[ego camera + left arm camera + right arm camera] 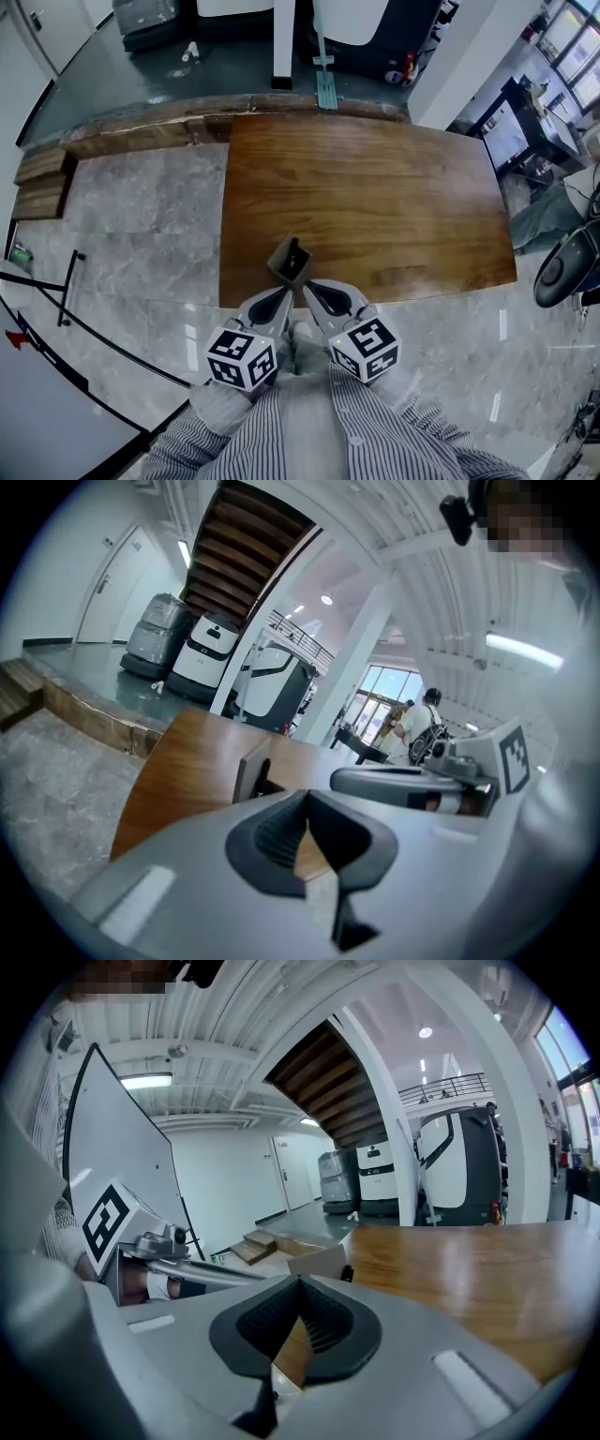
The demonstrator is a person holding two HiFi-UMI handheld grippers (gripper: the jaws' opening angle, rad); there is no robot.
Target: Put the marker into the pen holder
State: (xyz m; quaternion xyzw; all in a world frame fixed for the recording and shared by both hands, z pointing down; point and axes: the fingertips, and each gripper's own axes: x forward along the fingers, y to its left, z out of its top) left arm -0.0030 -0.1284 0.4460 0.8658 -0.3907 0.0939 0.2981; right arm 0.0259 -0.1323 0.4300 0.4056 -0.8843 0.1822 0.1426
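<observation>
A brown wooden table [375, 206] stands on a grey stone floor [122, 234]. A small brown holder [286, 269] sits upright on it, close to the near edge, left of the middle. The dark shape inside may be a marker [294, 254].

Glossy wooden table [375, 206], polished marble floor [141, 234]

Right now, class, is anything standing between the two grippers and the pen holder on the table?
Nothing visible does. The pen holder stands at the near edge of the table, just ahead of the left gripper and right gripper, both with fingers shut and empty.
</observation>
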